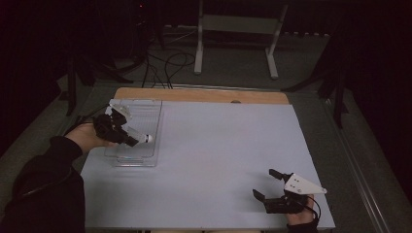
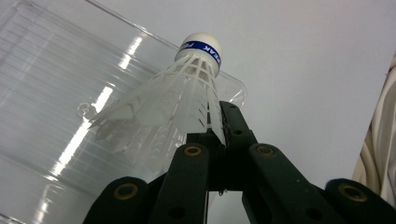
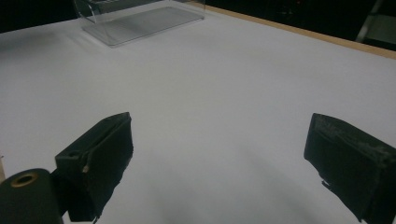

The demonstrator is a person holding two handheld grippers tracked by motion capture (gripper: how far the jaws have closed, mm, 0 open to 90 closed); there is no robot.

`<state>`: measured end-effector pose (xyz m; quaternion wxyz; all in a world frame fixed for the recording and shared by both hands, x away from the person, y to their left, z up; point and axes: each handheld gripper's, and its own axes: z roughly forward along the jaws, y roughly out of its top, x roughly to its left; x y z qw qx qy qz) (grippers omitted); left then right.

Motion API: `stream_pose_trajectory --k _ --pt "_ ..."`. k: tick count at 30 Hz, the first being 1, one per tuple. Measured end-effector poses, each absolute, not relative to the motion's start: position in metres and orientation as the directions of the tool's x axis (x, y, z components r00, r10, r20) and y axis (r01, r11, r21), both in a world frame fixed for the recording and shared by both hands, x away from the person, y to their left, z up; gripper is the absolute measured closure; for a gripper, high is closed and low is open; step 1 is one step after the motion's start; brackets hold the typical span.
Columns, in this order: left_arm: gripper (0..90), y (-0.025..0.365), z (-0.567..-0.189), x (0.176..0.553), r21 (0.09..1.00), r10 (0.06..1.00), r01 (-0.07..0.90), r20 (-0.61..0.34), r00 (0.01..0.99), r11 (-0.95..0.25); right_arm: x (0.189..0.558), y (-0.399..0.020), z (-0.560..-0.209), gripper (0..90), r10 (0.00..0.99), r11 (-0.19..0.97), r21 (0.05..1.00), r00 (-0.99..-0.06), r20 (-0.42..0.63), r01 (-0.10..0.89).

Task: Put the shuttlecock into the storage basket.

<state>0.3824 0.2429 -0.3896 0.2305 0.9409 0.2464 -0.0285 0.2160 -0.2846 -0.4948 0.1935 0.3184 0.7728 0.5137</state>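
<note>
The left gripper (image 1: 130, 139) is clamped on the skirt of a white shuttlecock (image 2: 173, 107), holding it over a clear plastic tray (image 1: 145, 109) at the table's (image 1: 218, 145) left side. The right gripper (image 1: 271, 186) rests near the front edge, jaws spread wide with nothing between them.

Overhead forward-down view, two close claw cameras (shared clear tray (image 1: 145, 109))

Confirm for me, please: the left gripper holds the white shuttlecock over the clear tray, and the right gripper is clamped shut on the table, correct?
Not quite: the right gripper stands open with nothing between its jaws, as the right gripper view shows. The left gripper does hold the shuttlecock over the clear tray.
</note>
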Motion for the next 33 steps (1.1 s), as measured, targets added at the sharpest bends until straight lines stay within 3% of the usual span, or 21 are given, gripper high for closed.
stream_pose_trajectory --k 33 --pt "89.7 0.236 -0.422 0.393 0.369 0.478 0.514 -0.19 0.857 -0.774 0.216 -0.285 -0.494 8.0 0.694 0.272 0.916 -0.72 0.026 0.296"
